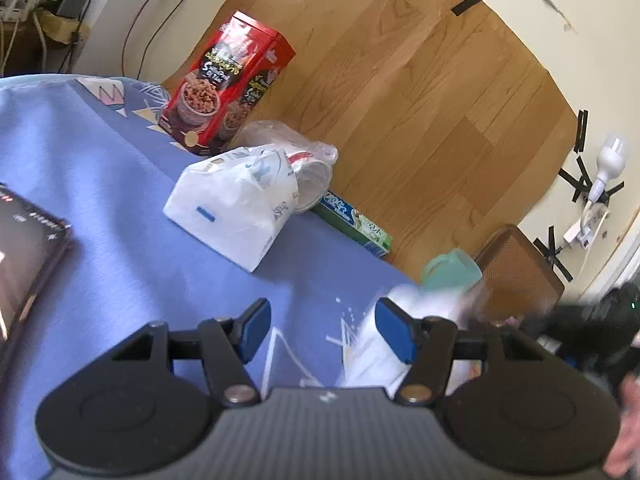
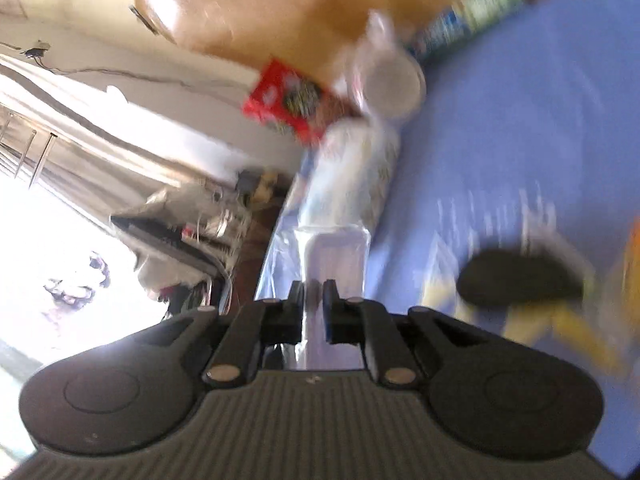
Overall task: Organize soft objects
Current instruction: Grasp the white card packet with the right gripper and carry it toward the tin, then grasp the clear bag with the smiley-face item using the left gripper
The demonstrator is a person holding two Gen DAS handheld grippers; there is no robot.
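A white tissue pack (image 1: 232, 204) is seen on the blue table cloth (image 1: 100, 168), close to the table's far edge, beyond which wooden floor (image 1: 420, 100) lies. Behind the pack a red cereal box (image 1: 228, 80) stands; a green box (image 1: 352, 224) lies at the edge beside it. Bare cloth is left in front of the pack. The left tool (image 1: 324, 330) is held apart, with nothing between the pads. Only the blurred right-wrist view shows the right tool (image 2: 313, 294) drawn together on thin clear plastic wrap (image 2: 334, 256).
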